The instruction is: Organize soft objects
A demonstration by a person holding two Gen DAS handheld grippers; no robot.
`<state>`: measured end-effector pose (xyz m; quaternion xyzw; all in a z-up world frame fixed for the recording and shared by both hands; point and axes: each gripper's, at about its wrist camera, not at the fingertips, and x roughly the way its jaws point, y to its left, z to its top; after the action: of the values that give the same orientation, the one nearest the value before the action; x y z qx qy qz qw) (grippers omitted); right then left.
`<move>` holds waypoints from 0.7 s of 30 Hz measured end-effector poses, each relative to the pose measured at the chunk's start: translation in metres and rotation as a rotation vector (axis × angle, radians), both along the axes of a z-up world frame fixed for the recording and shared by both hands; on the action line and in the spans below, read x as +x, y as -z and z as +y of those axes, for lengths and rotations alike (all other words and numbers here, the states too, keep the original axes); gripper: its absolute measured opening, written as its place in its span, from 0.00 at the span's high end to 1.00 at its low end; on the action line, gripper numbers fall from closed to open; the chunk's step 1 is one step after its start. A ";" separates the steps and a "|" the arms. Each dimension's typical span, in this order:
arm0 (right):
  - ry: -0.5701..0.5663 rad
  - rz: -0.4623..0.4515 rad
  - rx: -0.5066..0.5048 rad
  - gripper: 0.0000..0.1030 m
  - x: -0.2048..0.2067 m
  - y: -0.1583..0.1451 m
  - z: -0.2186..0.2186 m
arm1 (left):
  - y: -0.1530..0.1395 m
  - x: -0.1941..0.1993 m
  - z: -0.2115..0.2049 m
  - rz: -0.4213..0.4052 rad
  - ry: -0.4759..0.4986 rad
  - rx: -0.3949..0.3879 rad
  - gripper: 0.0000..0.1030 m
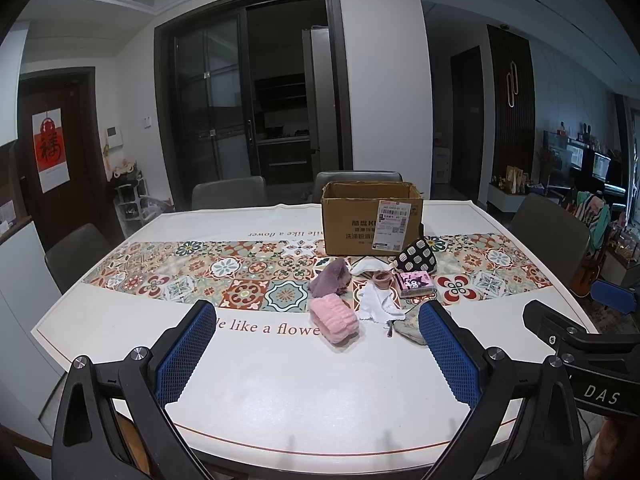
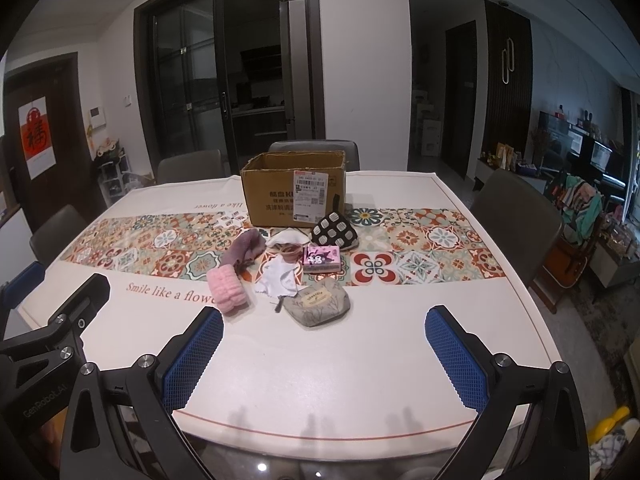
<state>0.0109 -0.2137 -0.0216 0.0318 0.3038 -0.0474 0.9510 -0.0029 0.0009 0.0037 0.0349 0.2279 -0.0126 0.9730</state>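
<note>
On the bench, with its flowery tile pattern, a little pile of soft things lies near the middle. Closest to the front are a fluffy pink roll and a grey zip pouch, with a thin white cloth between them and a bit further back. Behind the pink roll is a purple fuzzy cloth. A small pink box with a cartoon on it sits just in front of a black pouch with white dots. The dotted pouch is just beside an open cardboard box at the back.

Both tools hang over the front edge of the bench and hold nothing. The left gripper has its jaws wide apart, with the pink roll showing between them further off. The right gripper also has its jaws wide apart, and the grey pouch lies just ahead of them. Grey chairs stand around the bench
</note>
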 end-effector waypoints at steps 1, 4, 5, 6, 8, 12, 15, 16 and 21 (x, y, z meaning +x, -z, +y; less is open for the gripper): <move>0.000 0.000 0.001 0.00 0.000 0.000 0.000 | 0.000 0.000 0.000 0.001 0.000 -0.001 0.00; 0.000 0.000 0.001 0.00 -0.001 0.001 -0.002 | 0.001 0.001 0.000 0.003 0.001 0.000 0.00; 0.001 0.001 0.000 0.00 0.000 0.000 -0.002 | 0.001 0.001 0.000 0.002 0.000 0.000 0.00; 0.001 0.001 0.000 0.00 -0.001 0.002 -0.001 | 0.001 0.001 0.000 0.002 0.000 0.001 0.00; 0.003 0.002 0.001 0.00 -0.002 0.002 -0.002 | 0.001 0.001 -0.001 0.002 0.000 0.000 0.00; 0.001 0.001 0.000 0.00 -0.001 0.002 -0.002 | 0.002 0.001 0.000 0.004 0.001 0.001 0.00; 0.003 0.002 0.000 0.00 0.000 0.002 -0.003 | 0.004 0.004 -0.003 0.005 0.000 0.003 0.00; 0.004 0.003 0.001 0.00 -0.001 0.003 -0.003 | 0.005 0.004 -0.002 0.005 0.000 0.004 0.00; 0.003 0.004 0.002 0.00 0.005 0.005 -0.004 | 0.004 0.004 -0.003 0.005 -0.001 0.004 0.00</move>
<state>0.0162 -0.2176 -0.0266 0.0330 0.3057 -0.0484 0.9503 0.0009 -0.0019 -0.0007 0.0365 0.2305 -0.0117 0.9723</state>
